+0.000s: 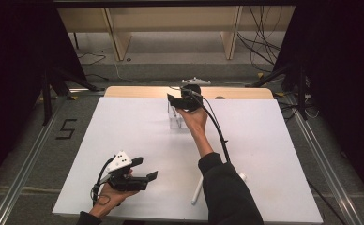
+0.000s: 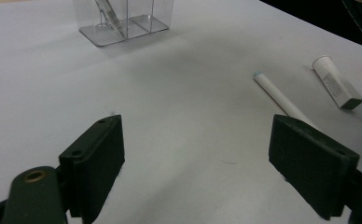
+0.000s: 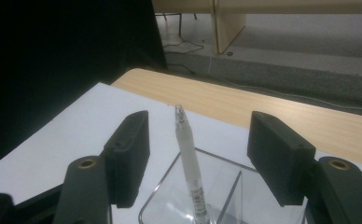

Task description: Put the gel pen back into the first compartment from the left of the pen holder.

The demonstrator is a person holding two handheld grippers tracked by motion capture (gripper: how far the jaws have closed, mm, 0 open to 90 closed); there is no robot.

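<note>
We work on a white tabletop (image 1: pixel 138 136) with a wooden strip along its far edge, grey floor and dark curtains around. Our right tool (image 3: pixel 195 154) stands apart around the pen (image 3: pixel 188 158) upright in the clear holder (image 3: pixel 170 196); our left tool (image 2: pixel 195 158) gapes empty over open surface.

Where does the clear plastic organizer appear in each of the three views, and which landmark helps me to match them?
High view: the clear organizer stands at the far middle of the white table, under the right gripper.
Left gripper view: top edge, left of centre, far from the jaws.
Right gripper view: bottom centre, between the open jaws.
Shared landmark: the pen standing in one of its compartments, also in the left gripper view.
</note>
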